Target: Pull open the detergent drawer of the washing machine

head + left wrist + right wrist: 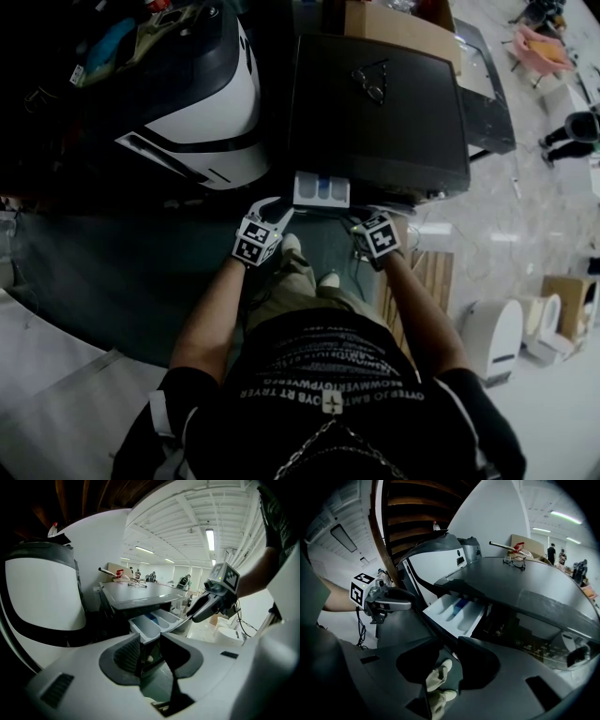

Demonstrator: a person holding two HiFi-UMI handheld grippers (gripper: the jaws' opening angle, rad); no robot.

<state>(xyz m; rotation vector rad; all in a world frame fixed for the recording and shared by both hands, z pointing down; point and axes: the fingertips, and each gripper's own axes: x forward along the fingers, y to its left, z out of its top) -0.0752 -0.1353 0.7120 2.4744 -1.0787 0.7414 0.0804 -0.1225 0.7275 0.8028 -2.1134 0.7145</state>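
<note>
The dark-topped washing machine (375, 103) stands in front of me, and its white detergent drawer (322, 189) sticks out of the front with its compartments showing. My left gripper (277, 214) hangs just left of the drawer's front, jaws open and empty. In the left gripper view the drawer (153, 624) lies just beyond the left gripper (151, 643). My right gripper (362, 226) is at the drawer's right front corner, open with nothing between its jaws. The right gripper view looks over the right gripper (447, 649) at the drawer (457, 612) from below and to the right.
A white and black appliance (206, 103) stands to the left of the washer. A pair of glasses (372, 82) lies on the washer's top, with a cardboard box (394, 23) behind. My shoes (292, 246) are below the drawer. White devices (492, 333) sit on the floor at right.
</note>
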